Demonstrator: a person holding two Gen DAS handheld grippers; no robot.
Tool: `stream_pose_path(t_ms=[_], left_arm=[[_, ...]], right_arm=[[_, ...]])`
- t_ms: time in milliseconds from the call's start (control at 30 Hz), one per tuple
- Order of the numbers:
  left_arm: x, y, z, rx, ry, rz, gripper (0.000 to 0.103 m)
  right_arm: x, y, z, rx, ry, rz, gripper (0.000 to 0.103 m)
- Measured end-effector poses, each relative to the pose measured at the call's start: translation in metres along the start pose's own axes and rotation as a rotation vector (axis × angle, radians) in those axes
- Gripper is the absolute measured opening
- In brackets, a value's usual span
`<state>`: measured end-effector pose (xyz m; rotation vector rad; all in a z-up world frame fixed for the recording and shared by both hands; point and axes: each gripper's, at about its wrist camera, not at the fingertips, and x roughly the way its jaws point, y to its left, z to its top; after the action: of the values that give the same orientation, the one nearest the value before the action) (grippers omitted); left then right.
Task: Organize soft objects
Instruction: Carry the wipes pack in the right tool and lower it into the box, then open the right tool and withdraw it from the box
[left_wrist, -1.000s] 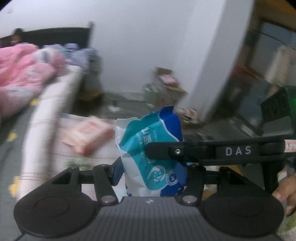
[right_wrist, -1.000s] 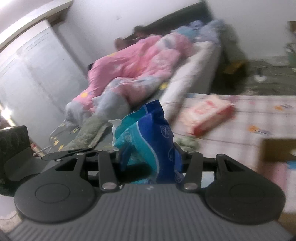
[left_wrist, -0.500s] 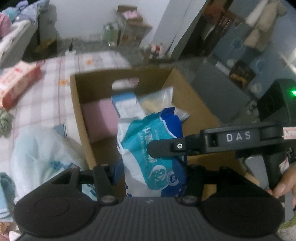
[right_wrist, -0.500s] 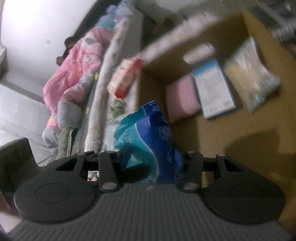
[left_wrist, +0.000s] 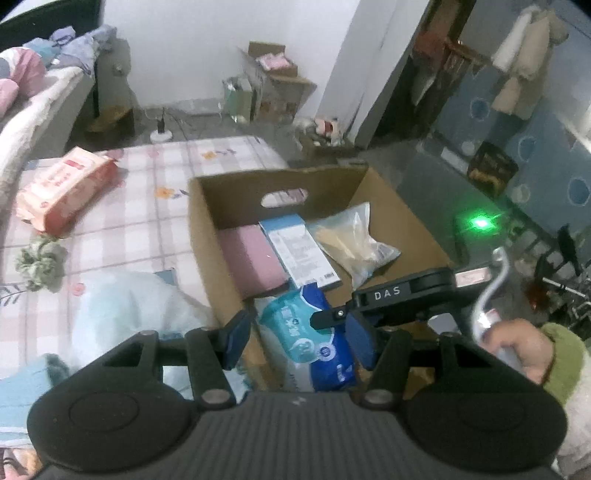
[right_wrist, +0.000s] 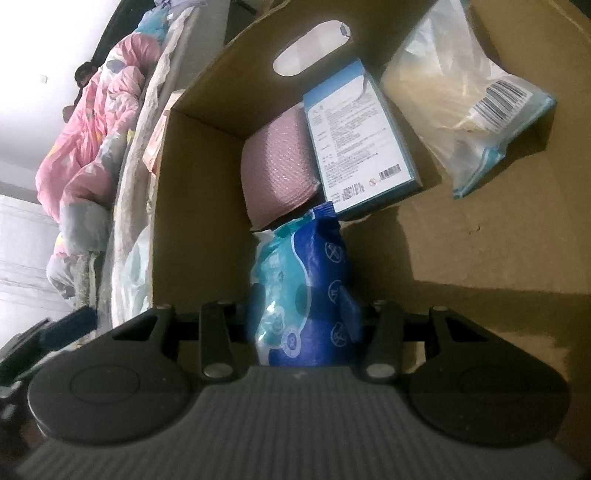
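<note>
A blue and teal soft pack (right_wrist: 303, 291) stands low inside the cardboard box (right_wrist: 199, 184), near its left wall. My right gripper (right_wrist: 301, 317) is shut on it, with a blue pad pressing on each side. In the left wrist view the same pack (left_wrist: 306, 339) shows beyond my left gripper (left_wrist: 299, 339), which hangs above the box (left_wrist: 277, 177). A gap separates its left pad from the pack, and the box wall runs up through that gap. The right gripper's finger (left_wrist: 369, 295) crosses in front of the pack. A hand (left_wrist: 517, 347) in a green sleeve holds the right tool.
Deeper in the box lie a pink pack (left_wrist: 251, 258), a flat light-blue carton (left_wrist: 299, 251) and a clear bag (left_wrist: 354, 240) of beige stuff. Left of the box, on the checked cloth (left_wrist: 155, 221), lie a red tissue pack (left_wrist: 66, 188), a green scrunchie (left_wrist: 40, 262) and a white plastic bag (left_wrist: 122, 306).
Both views have swung from the room down onto the box. The right gripper has carried the pack down into it, and the pack now sits farther from the left pads.
</note>
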<state>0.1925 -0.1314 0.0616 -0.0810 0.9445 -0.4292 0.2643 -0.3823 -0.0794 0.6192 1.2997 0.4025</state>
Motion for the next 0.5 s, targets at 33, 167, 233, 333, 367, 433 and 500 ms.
stream_pose_path(t_ms=[33, 167, 233, 333, 367, 433, 500], left_arm=[[-0.007, 0.005, -0.004, -0.007, -0.014, -0.001, 0.058], [-0.027, 0.024, -0.018, -0.044, -0.042, 0.002, 0.059], [-0.033, 0.035, -0.027, -0.072, -0.047, 0.008, 0.059], [-0.043, 0.048, -0.040, -0.110, -0.061, 0.026, 0.059], [-0.046, 0.051, -0.044, -0.119, -0.067, 0.029, 0.059], [-0.051, 0.058, -0.053, -0.134, -0.076, 0.037, 0.060], [-0.055, 0.064, -0.064, -0.141, -0.086, 0.051, 0.061]], right_arm=[[0.002, 0.000, 0.001, 0.008, -0.002, 0.004, 0.044], [0.009, 0.001, 0.007, 0.066, 0.003, 0.025, 0.040], [0.013, 0.004, 0.004, 0.080, -0.007, 0.008, 0.040], [0.015, 0.003, 0.000, 0.126, -0.026, 0.001, 0.040], [0.013, 0.000, 0.000, 0.144, -0.037, -0.002, 0.038], [0.005, -0.004, -0.001, 0.181, -0.068, -0.013, 0.038], [-0.001, -0.009, -0.005, 0.215, -0.086, -0.013, 0.037]])
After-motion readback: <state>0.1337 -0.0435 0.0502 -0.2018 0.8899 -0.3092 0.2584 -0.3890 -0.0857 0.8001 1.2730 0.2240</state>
